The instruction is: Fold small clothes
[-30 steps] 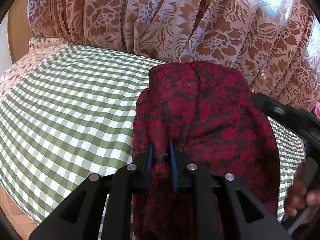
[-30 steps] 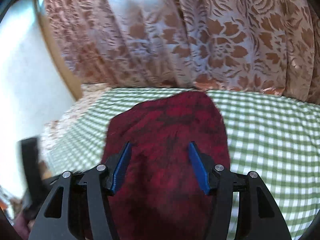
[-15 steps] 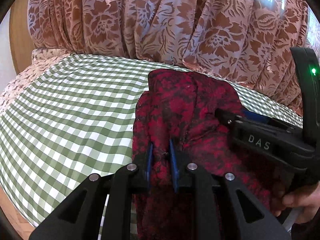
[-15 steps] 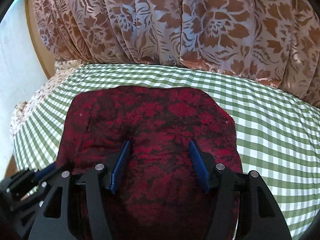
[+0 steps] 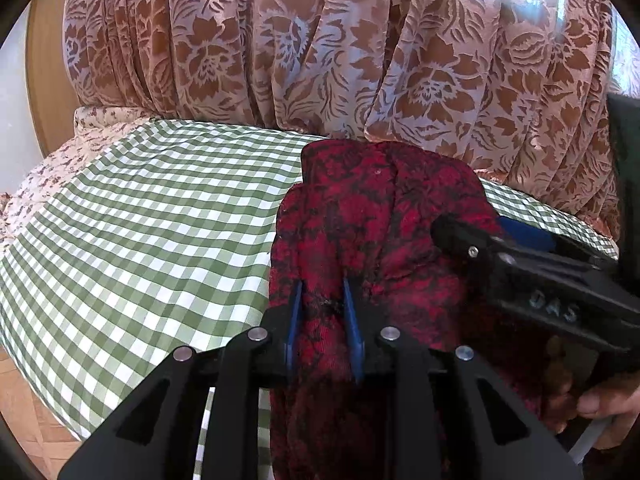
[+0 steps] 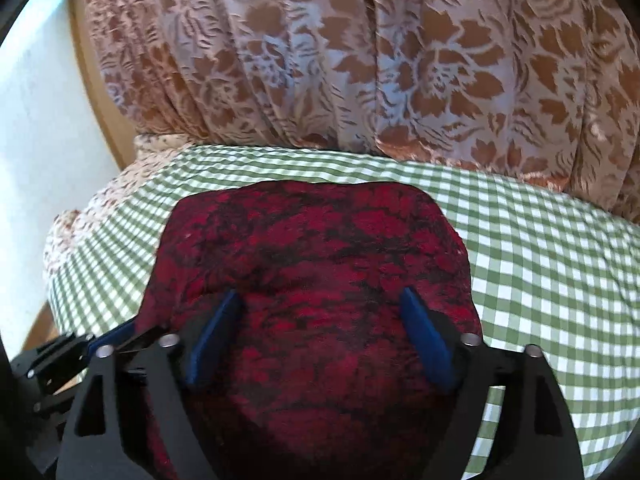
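Left claw (image 5: 322, 316): nearly pressed together, jaws easing apart, a ridge of the red garment (image 5: 384, 240) between the blue pads; whether they press on it I cannot tell.
Right claw (image 6: 320, 332): spread wide and opening, over the garment's near part, gripping nothing.
Nearer hand: both sit on the garment; the right claw straddles its middle, the left its left side.
Garment (image 6: 312, 248): red-and-black cloth lying on the green-checked tabletop (image 5: 140, 220), long axis running away from both claws toward the far edge.
Writing: "DAS" on the right claw's body in the left wrist view.
Beyond: floral curtain (image 6: 360, 60) behind the far edge.
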The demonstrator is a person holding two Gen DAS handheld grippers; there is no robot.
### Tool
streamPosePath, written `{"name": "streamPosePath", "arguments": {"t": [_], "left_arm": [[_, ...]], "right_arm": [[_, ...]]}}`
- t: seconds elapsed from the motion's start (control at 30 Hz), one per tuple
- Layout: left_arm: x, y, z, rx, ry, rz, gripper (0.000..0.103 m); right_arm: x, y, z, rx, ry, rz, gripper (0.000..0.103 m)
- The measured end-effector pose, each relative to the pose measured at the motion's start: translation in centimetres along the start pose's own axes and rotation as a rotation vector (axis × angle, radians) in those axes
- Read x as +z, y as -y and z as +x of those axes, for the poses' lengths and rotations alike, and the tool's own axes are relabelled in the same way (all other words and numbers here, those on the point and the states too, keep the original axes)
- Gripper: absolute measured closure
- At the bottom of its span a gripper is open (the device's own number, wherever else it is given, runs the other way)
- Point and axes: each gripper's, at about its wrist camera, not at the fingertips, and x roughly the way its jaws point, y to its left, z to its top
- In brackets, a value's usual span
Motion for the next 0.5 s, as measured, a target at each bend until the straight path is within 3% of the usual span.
{"name": "streamPosePath", "arguments": {"t": [0.27, 0.37, 0.5], "left_arm": [[-0.4, 0.1, -0.8, 0.019, 0.003, 0.006, 0.081], [-0.5, 0.0, -1.2, 0.039, 0.010, 0.002, 0.068], [-0.4, -0.8, -1.8, 0.051, 0.019, -0.005, 0.041]], "right_arm": [[-0.9, 0.7, -3.4, 0.034, 0.019, 0.016, 0.012], [-1.6, 2.0, -4.3, 0.046, 0.011, 0.064, 0.011], [-2.8, 4.2, -5.1, 0.087, -0.006, 0.132, 0.004]]}}
